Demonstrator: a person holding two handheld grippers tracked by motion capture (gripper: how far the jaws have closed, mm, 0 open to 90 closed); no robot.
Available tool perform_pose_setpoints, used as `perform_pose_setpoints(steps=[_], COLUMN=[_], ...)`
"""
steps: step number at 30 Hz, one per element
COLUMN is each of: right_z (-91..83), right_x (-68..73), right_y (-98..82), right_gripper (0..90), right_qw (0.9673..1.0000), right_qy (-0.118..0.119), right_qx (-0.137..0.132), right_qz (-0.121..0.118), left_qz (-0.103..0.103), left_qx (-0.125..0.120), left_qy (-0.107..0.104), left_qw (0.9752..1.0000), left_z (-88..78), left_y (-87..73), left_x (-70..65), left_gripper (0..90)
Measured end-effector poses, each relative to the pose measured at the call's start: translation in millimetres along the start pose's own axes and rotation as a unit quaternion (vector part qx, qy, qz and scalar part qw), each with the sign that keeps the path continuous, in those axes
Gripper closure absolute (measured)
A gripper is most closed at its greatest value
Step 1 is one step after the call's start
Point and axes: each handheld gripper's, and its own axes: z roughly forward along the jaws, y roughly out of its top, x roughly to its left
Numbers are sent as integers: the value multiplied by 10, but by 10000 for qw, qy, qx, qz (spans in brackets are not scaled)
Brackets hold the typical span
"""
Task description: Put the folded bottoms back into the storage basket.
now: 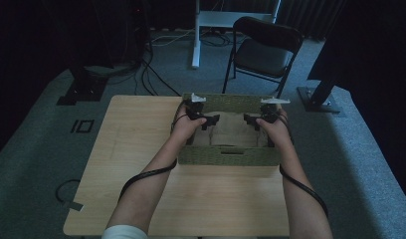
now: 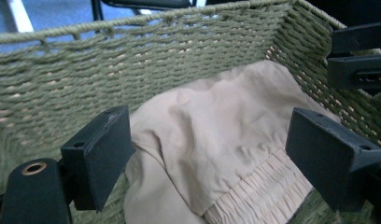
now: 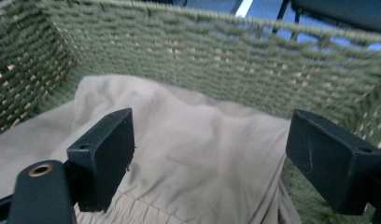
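Both tongs, left (image 1: 209, 121) and right (image 1: 251, 121), open above beige cloth (image 2: 216, 140) inside green woven basket (image 1: 223, 156)

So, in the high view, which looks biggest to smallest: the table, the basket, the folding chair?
1. Wooden table
2. Green woven basket and black folding chair: they look alike, and the chair stands farther off, so I won't rank them.

— What colour was the woven basket (image 1: 226, 155)?
— Olive green, with paler tan flecks in the weave.
— And the cloth (image 2: 216, 154) inside it?
— Plain beige. The gripper blocks were black, the table (image 1: 141, 134) light wood-grain, the chair (image 1: 263, 50) black.
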Motion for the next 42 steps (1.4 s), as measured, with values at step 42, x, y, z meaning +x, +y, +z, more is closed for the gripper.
perform_pose_setpoints(steps=[42], right_z=[-878], right_x=[90], right_y=[-350], right_gripper=[142], right_qw=[9958], right_qy=[-155], right_qx=[-684], right_qz=[-584], left_qz=[143], left_qx=[-254], left_qy=[-120], left_qw=[9995], left_z=[-1061], left_y=[-488], left_x=[-318], left_gripper=[158])
